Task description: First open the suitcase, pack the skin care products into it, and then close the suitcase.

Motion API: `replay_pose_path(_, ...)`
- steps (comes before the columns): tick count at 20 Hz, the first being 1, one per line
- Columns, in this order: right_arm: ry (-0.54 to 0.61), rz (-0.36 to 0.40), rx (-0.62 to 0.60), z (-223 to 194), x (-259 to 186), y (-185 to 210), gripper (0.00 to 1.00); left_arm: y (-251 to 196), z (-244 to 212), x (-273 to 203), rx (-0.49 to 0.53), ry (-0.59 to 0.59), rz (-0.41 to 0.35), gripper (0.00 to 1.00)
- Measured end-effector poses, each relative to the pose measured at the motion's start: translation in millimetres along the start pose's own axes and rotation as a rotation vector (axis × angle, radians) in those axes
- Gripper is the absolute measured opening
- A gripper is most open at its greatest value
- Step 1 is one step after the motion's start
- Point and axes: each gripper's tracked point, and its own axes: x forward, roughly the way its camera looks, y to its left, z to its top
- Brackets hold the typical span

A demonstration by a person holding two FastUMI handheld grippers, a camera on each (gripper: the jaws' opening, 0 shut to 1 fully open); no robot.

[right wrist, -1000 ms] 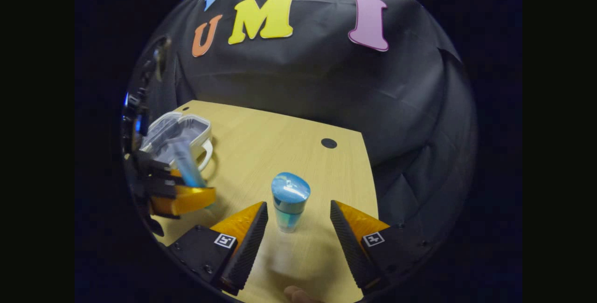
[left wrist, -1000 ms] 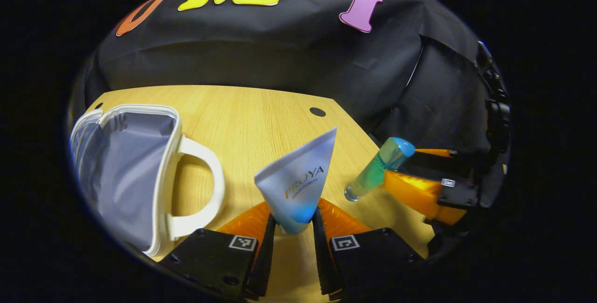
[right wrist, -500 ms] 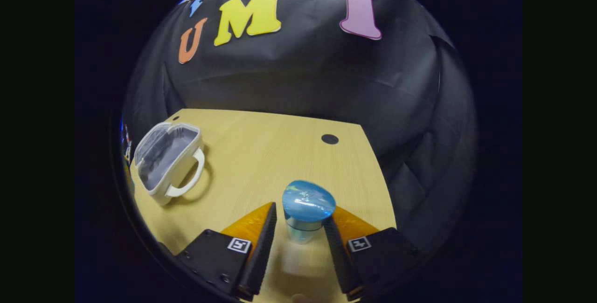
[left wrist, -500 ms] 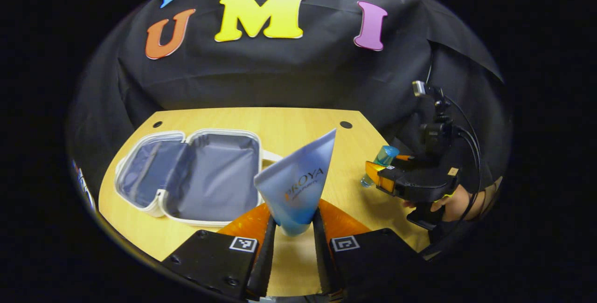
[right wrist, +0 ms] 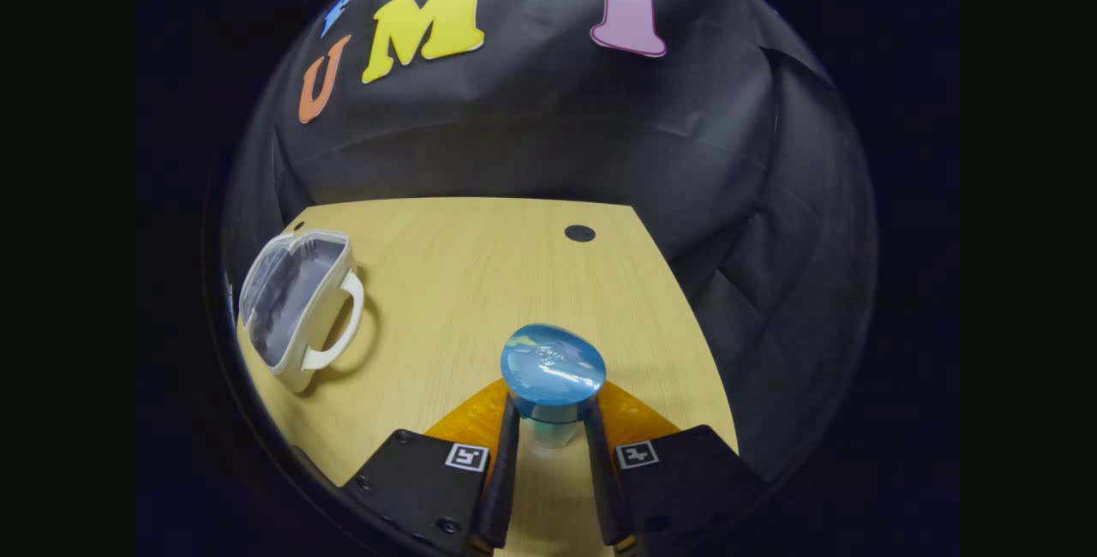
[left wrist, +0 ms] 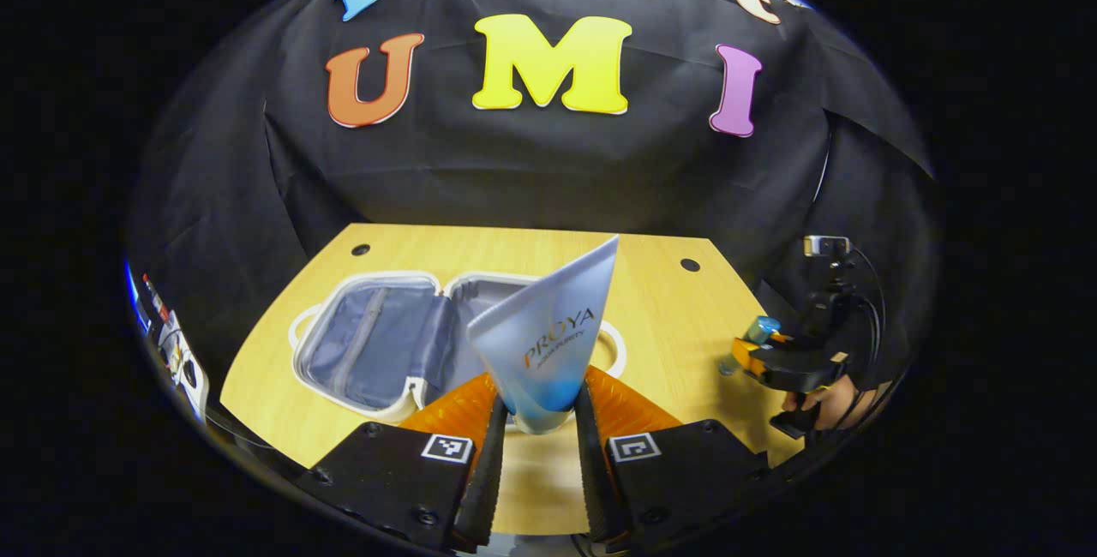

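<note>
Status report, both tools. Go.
Left tool shut on tube. Right tool shut on bottle. Suitcase open on table, path unobstructed.

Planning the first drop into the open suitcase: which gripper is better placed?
Left, probably: the left gripper holds the tube just before the open suitcase; the right gripper grips the bottle farther away.

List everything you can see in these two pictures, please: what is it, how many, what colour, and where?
suitcase: one, white shell with grey-blue lining, lying open on the table's left part.
tube: one, pale blue and white, upright between the left gripper's fingers.
bottle: one, clear with blue cap, between the right gripper's fingers.
table: one, light wood, with dark round holes near its far edge.
left gripper: one, shut on the tube.
right gripper: one, shut on the bottle.
hand: one, holding the right gripper, at the table's right edge.
</note>
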Motion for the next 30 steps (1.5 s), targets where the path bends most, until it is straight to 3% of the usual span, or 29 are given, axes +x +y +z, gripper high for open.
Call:
replay_pose_path(4,0.014,-0.001,0.074,-4.5,-43.7,12.1,0.37,26.7,4.3,51.6,0.035,0.013,-0.021,0.43)
replay_pose_path(8,0.009,-0.003,0.069,-4.5,-77.7,32.6,0.36,51.8,-44.2,104.7,0.050,0.150,0.010,0.43)
replay_pose_path(11,-0.001,-0.010,0.049,-5.4,-99.6,41.0,0.36,56.2,-79.0,133.0,0.056,0.220,-0.015,0.44)
replay_pose_path(19,0.020,-0.058,0.032,-10.1,-120.6,30.9,0.37,63.7,-137.1,160.1,0.037,0.420,0.005,0.44)
replay_pose_path(30,0.035,-0.031,-0.007,-6.9,-120.4,42.0,0.34,68.3,-144.3,178.5,0.027,0.503,0.045,0.43)
